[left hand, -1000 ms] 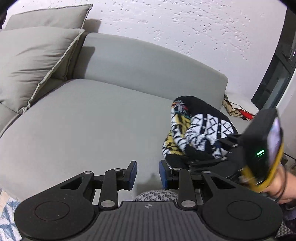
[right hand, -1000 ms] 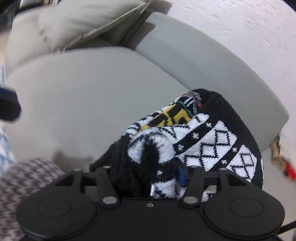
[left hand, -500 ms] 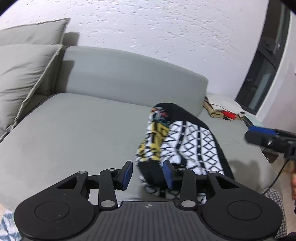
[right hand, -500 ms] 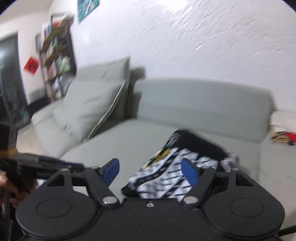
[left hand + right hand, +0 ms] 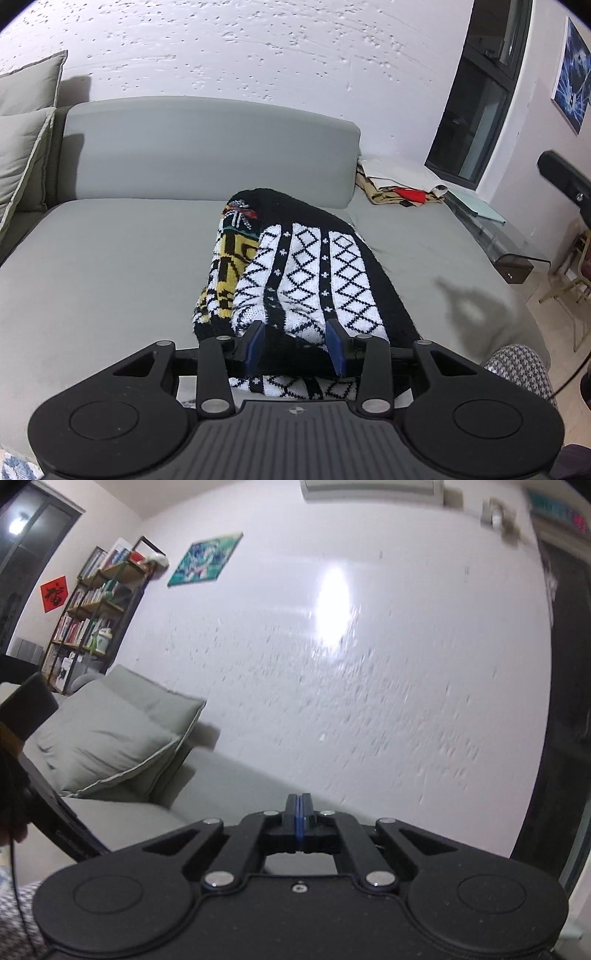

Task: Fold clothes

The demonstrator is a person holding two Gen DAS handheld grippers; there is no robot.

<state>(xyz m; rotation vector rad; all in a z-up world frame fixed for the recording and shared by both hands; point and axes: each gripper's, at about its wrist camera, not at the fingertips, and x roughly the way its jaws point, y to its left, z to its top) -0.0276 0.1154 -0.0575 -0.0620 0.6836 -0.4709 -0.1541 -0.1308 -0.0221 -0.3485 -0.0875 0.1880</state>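
Observation:
A folded black-and-white patterned knit sweater (image 5: 306,280) with a yellow panel lies on the grey sofa seat (image 5: 110,266) in the left wrist view. My left gripper (image 5: 295,345) is open, its blue pads on either side of the sweater's near edge, with fabric lying between and under them. In the right wrist view my right gripper (image 5: 298,814) is shut with nothing in it, raised and pointing at the white wall; the sweater is out of that view.
Grey cushions (image 5: 22,140) stand at the sofa's left end, and cushions (image 5: 110,734) show in the right view too. Folded cloth with a red item (image 5: 399,184) sits at the sofa's right end beside a glass side table (image 5: 491,229). A bookshelf (image 5: 88,616) stands far left.
The right gripper let go of the sweater, lifted away and closed empty. The left gripper swung right over the sweater and opened wider around its near edge.

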